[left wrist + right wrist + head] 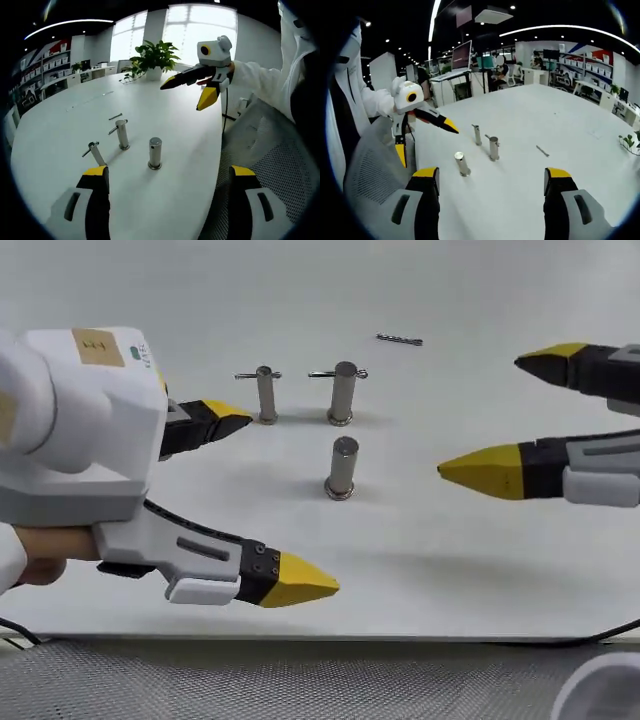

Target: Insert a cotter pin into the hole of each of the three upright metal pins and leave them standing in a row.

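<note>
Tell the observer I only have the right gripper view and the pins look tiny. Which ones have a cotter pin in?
Observer: In the head view the left rear pin and right rear pin each carry one through the top; the front pin has none.
Operator: How near is the left gripper?
Observer: The left gripper view shows the left rear pin just ahead of one jaw tip.
Operator: Is mine touching the table?
Observer: No, the left gripper view shows the right gripper held in the air, jaws apart.
</note>
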Action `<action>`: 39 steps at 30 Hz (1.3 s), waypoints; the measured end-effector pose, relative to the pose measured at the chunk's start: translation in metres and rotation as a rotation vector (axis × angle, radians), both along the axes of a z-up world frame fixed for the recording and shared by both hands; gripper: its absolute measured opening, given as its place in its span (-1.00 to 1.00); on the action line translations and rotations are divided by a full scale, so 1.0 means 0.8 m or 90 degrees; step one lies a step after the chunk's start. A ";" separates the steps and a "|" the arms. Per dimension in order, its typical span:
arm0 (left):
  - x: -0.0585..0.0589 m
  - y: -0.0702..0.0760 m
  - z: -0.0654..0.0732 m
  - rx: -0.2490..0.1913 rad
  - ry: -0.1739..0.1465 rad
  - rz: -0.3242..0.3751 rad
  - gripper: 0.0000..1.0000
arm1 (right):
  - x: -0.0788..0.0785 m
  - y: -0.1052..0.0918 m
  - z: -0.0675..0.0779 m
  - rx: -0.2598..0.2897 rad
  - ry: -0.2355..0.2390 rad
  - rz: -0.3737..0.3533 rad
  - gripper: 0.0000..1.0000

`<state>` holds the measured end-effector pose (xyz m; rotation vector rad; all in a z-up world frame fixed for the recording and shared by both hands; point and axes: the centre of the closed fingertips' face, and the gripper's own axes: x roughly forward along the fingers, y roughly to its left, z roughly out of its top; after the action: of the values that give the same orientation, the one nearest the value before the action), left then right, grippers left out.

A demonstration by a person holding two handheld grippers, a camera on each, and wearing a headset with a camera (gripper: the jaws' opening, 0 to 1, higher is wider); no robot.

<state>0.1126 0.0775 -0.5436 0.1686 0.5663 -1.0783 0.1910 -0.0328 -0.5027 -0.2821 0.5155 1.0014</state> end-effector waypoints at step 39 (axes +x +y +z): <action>0.002 0.015 0.032 -0.046 0.009 0.070 0.93 | 0.190 0.011 -0.100 -0.344 0.038 0.242 -0.43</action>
<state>0.1144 0.0898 -0.5182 0.0662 0.5434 -0.9918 0.3433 -0.0242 -0.5824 -0.8585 0.8040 1.2280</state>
